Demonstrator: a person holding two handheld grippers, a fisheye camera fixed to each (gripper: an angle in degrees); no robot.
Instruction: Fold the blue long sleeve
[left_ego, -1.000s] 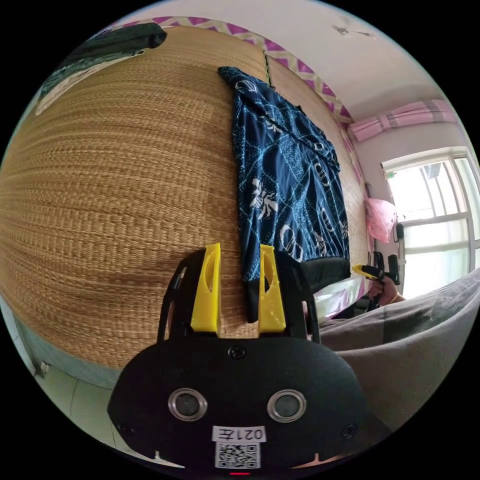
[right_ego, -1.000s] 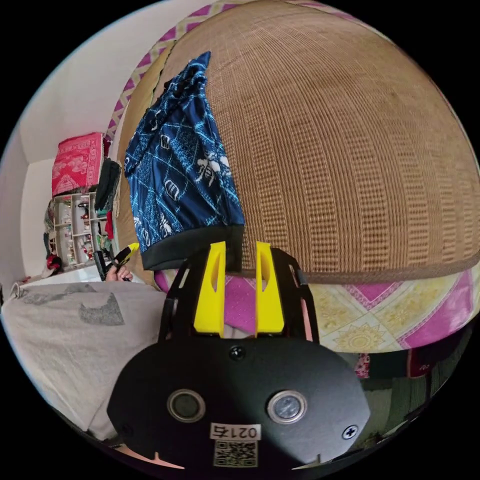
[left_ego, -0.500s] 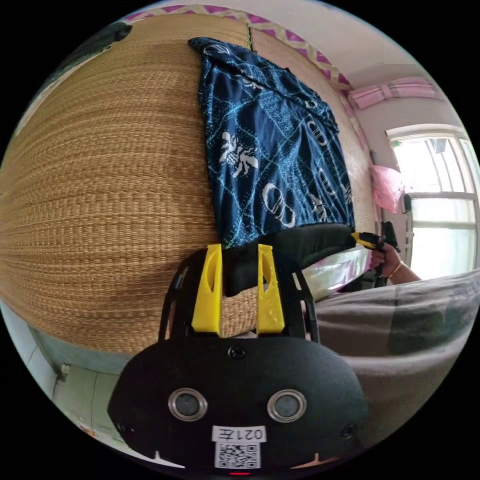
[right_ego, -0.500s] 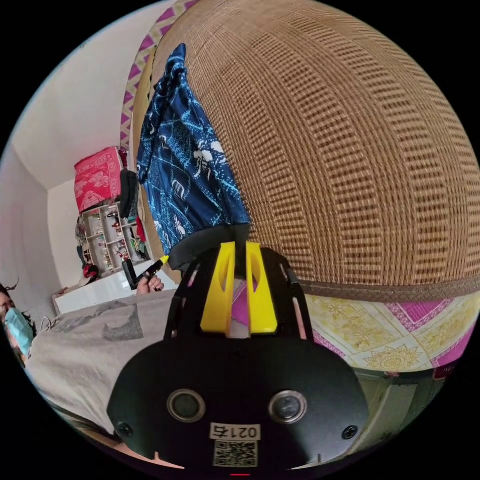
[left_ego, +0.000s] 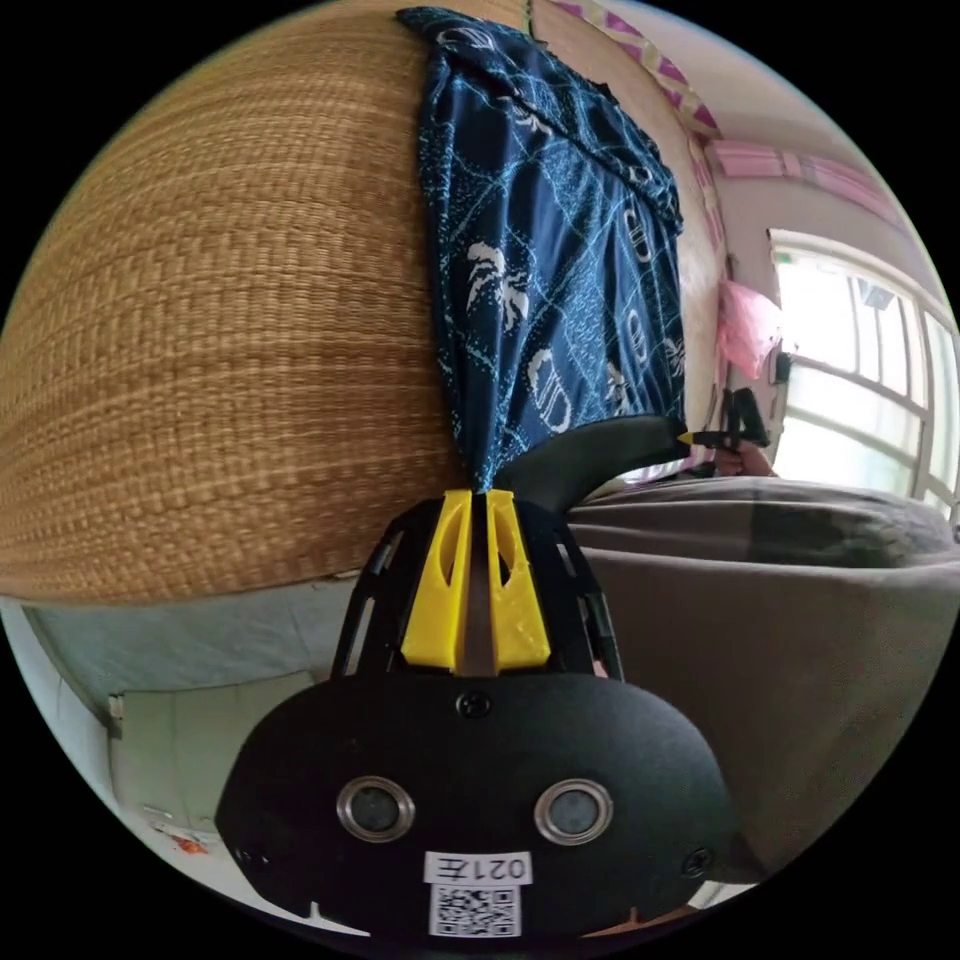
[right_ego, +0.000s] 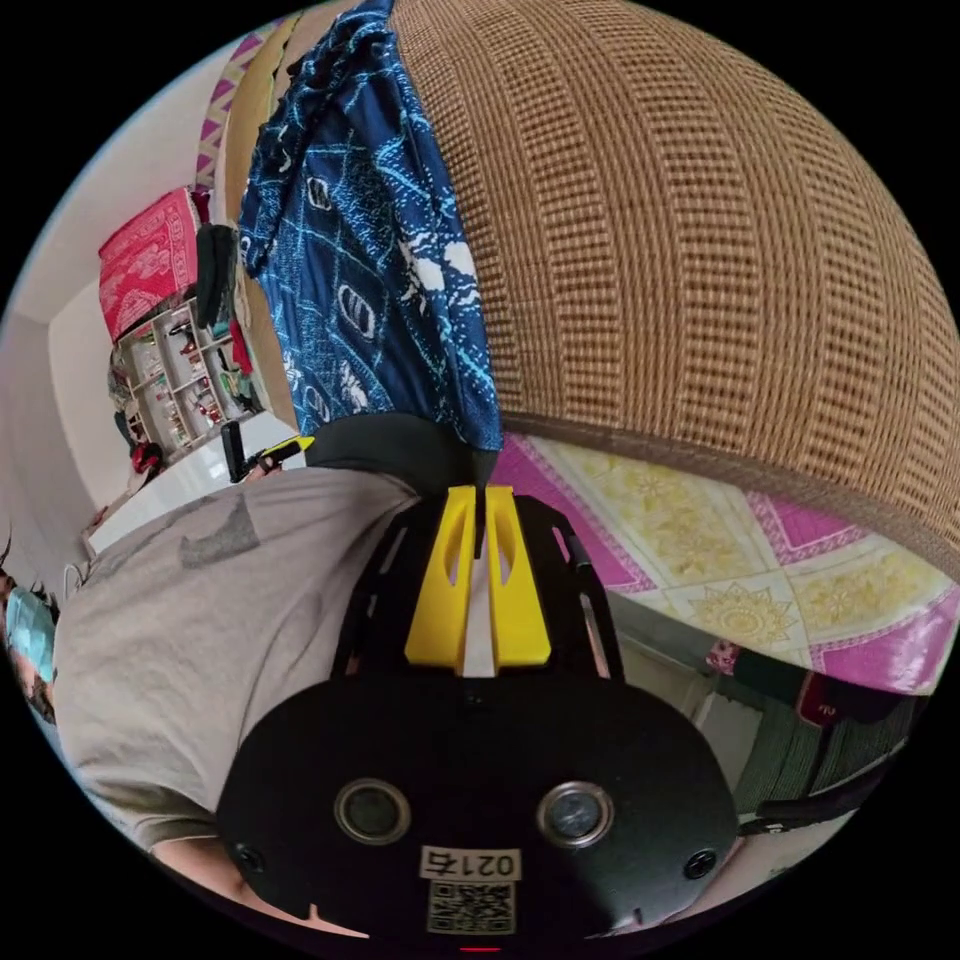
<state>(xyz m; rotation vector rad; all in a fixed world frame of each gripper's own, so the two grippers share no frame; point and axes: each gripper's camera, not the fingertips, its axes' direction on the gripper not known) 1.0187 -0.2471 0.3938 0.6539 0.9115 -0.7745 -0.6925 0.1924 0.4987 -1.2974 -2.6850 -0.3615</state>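
A woven straw mat (left_ego: 220, 330) covers the bed; daylight fills the window (left_ego: 860, 380); cluttered shelves (right_ego: 175, 385) line a white wall.

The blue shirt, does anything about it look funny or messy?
Nothing looks torn or spilled. The blue shirt lies stretched over the woven mat, and its black hem is lifted off the mat, because the left gripper and right gripper each pinch a corner.

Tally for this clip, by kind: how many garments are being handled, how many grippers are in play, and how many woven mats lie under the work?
Garments being handled: 1, the blue long sleeve, gripped at its dark hem
Grippers: 2, the left gripper and the right gripper, each shut on a hem corner
Woven mats: 1, the straw mat under the garment
Total: 4
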